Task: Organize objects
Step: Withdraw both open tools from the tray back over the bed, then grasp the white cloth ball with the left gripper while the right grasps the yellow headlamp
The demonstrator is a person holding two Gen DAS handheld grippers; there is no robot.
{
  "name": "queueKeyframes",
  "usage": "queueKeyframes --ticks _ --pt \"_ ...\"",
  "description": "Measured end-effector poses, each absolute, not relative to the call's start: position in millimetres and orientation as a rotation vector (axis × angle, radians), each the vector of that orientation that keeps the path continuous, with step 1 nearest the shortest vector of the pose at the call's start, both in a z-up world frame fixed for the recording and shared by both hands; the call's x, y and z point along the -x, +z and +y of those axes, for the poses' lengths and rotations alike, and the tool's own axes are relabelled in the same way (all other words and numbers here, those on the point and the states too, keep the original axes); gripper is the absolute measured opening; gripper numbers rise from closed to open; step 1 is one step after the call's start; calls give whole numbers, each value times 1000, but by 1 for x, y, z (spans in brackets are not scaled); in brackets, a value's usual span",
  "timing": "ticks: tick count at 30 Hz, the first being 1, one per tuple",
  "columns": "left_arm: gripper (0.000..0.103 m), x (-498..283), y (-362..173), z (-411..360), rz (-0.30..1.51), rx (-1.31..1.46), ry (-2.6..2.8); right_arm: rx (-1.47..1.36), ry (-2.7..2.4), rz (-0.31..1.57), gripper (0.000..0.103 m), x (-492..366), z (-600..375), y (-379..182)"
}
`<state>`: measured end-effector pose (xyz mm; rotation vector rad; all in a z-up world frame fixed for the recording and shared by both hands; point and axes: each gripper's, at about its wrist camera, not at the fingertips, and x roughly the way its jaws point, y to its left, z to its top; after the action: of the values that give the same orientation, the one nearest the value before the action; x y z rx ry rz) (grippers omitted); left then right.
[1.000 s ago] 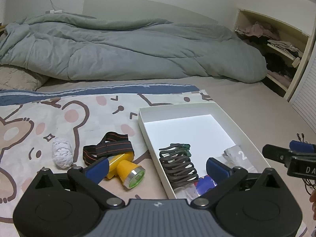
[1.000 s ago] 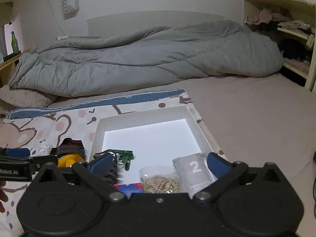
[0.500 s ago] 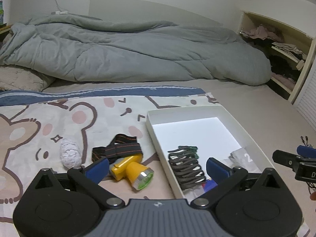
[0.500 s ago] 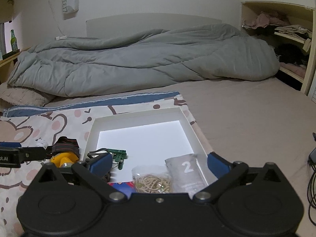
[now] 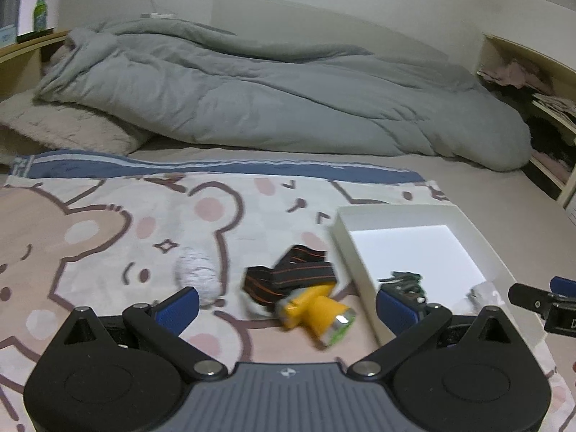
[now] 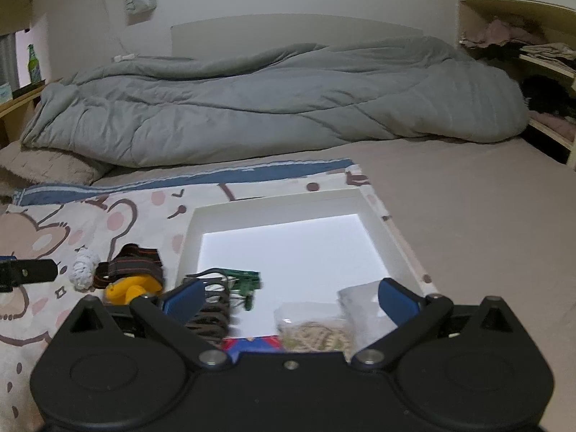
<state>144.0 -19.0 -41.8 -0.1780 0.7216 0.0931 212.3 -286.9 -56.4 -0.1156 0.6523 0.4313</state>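
Both tongs are spread wide with nothing between their blue pads. From its own camera, the left gripper (image 5: 287, 307) hangs low over the cartoon-bear blanket (image 5: 108, 237), and between its fingers lies the yellow headlamp (image 5: 315, 311) with its dark, orange-striped strap (image 5: 289, 279) bunched behind it; motion blur smears the lamp's lens end. A white knitted ball (image 5: 199, 277) sits just left of the strap, its lower edge hidden behind the left blue pad (image 5: 178, 307).

The white tray (image 5: 347, 244) lies to the right of the headlamp on the same blanket. In the left view only its near left corner and floor show clearly; the dark hair ties (image 5: 403, 280) are mostly covered by the right-hand finger, and a pale packet (image 5: 484, 293) is cut short by the gripper body.

The right gripper (image 6: 291, 300) hovers over the tray's near end. Its camera shows the hair ties (image 6: 212, 304) with a green clip (image 6: 244, 280) beside them, a clear bag of rubber bands (image 6: 313, 331), and a grey packet (image 6: 354, 300) partly behind the right finger. A red-and-blue item (image 6: 252, 343) peeks out at the gripper's edge, too hidden to identify. A grey duvet (image 6: 280, 100) fills the background.
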Motion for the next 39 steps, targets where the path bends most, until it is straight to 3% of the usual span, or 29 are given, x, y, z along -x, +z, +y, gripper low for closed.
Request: queueKeyframes --ticks 27,29,31,39 --pt "101 -142 -48 62 675 257 224 264 574 634 103 -196 -178 -65" --pt "97 -147 -51 64 689 269 227 270 606 649 98 -197 -174 -66" --pt "94 -152 -56 66 708 287 227 274 639 661 86 -199 -170 -67" --pt "78 -172 -78 76 784 423 271 333 724 681 55 -198 -147 -78"
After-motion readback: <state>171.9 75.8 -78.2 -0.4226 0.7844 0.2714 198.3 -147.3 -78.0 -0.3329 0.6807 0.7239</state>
